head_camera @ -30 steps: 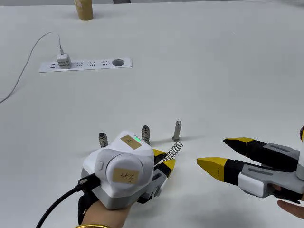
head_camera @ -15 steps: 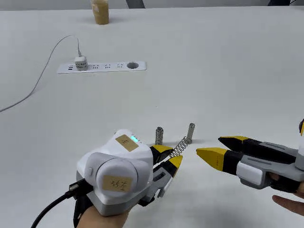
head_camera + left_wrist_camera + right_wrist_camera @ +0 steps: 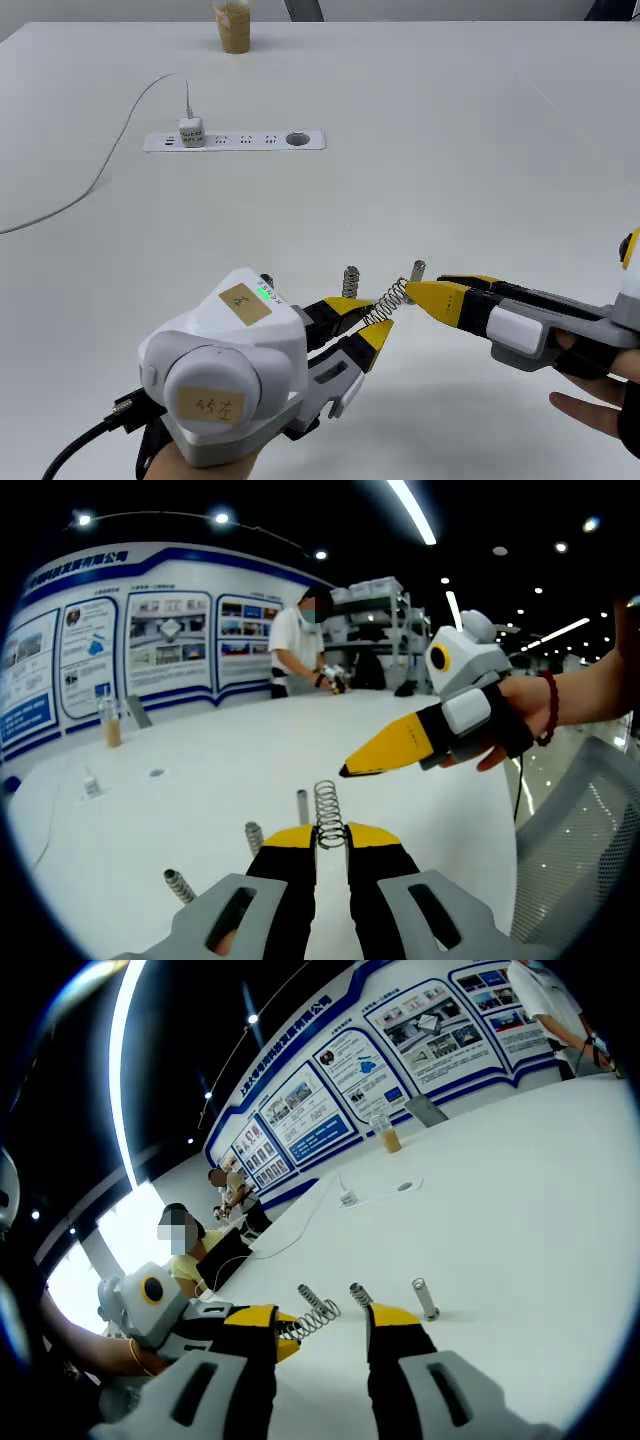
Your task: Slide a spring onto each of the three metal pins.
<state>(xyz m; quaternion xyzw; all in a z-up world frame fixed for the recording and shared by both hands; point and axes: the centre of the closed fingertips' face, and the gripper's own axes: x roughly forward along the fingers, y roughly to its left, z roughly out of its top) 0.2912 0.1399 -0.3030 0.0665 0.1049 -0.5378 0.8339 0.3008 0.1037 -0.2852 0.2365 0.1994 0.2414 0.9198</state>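
My left gripper [image 3: 362,322] pinches the spring [image 3: 390,300] by one end above the table, just in front of the bare pin [image 3: 418,268], its free end close to the right gripper [image 3: 333,1322], whose jaws stand parted and empty.

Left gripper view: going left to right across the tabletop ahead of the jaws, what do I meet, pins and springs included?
Sprung pin → second sprung pin → bare pin → loose spring, pinched in the left gripper → yellow tip of the right gripper.
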